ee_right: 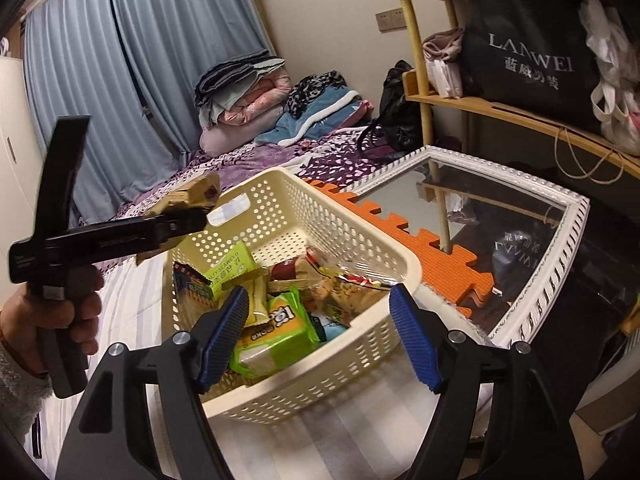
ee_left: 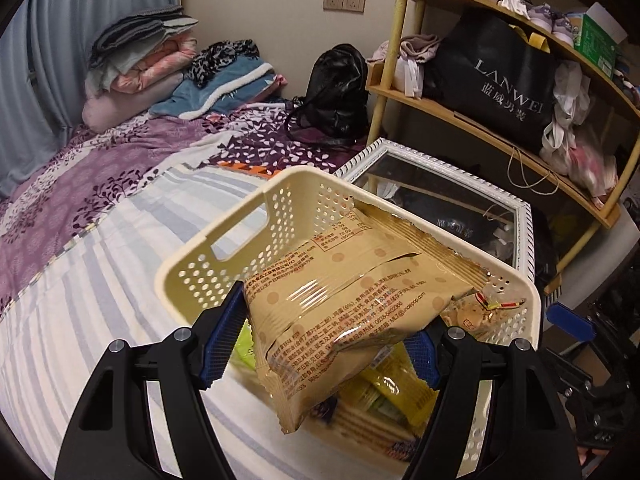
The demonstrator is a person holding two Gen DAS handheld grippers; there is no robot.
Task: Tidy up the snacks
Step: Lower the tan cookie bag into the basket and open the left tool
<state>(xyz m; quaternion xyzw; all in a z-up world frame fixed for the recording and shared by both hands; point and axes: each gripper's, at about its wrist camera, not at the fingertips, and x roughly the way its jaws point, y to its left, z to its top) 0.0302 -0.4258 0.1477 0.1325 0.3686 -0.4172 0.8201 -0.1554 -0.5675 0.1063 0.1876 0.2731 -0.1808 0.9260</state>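
Note:
My left gripper point(ee_left: 320, 340) is shut on a tan snack packet point(ee_left: 344, 300) and holds it above the cream perforated basket point(ee_left: 224, 240), which stands on the bed. In the right wrist view the left gripper point(ee_right: 176, 220) appears at the left, over the basket's point(ee_right: 352, 240) left rim, with the tan packet point(ee_right: 192, 196) in its jaws. The basket holds several snack packs, among them a green pack point(ee_right: 276, 336) and a green seaweed pack point(ee_right: 228, 268). My right gripper point(ee_right: 318, 336) is open and empty just above the basket's near side.
The bed point(ee_left: 100, 240) has a striped and purple cover, with folded bedding point(ee_left: 140, 60) and a black backpack point(ee_left: 336, 88) at the far end. A white-framed mirror point(ee_right: 500, 240) and orange foam mat point(ee_right: 420, 256) lie right of the basket. A wooden shelf point(ee_left: 500, 120) stands behind.

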